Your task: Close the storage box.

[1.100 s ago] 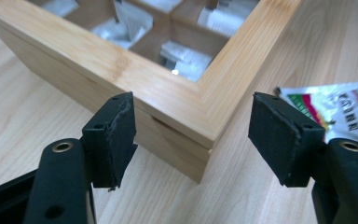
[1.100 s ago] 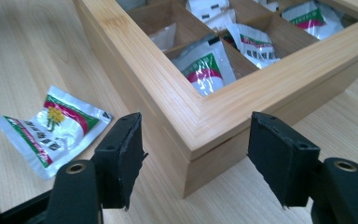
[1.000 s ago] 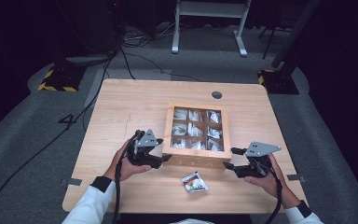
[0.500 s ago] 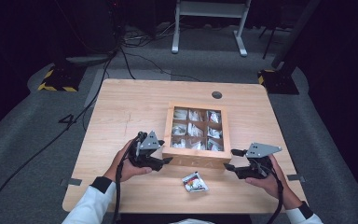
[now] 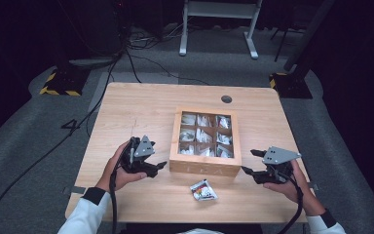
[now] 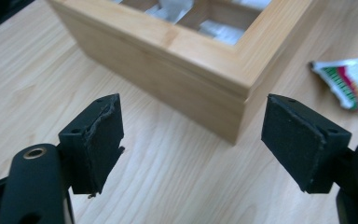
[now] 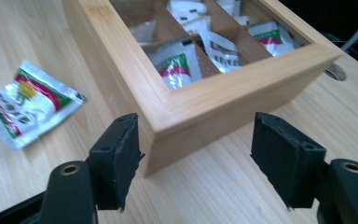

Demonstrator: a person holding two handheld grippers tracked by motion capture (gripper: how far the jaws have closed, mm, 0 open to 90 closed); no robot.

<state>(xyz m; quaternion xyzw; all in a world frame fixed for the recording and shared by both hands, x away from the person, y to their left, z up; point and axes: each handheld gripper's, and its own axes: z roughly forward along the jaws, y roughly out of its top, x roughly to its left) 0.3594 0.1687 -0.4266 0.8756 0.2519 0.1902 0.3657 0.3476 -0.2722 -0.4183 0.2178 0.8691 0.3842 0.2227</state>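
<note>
A wooden box (image 5: 205,165) with a windowed lid stands in the middle of the table, its compartments full of tea sachets (image 5: 196,134). One loose sachet (image 5: 203,189) lies on the table in front of the box, seen also as a sachet (image 7: 21,108) in the right gripper view and a sachet (image 6: 349,82) in the left gripper view. My left gripper (image 5: 159,166) stands open just left of the box's near left corner (image 6: 237,107). My right gripper (image 5: 252,162) stands open just right of the box's near right corner (image 7: 168,126). Neither holds anything.
A round cable hole (image 5: 226,99) sits in the table (image 5: 141,112) behind the box. Beyond the table lie cables (image 5: 141,48) and a white stand frame (image 5: 219,19) on the grey floor. Yellow-black striped bases (image 5: 58,85) stand at both far corners.
Both grippers have stayed almost where they were, each drifting slightly toward the box. The box and the loose sachet have not moved.
</note>
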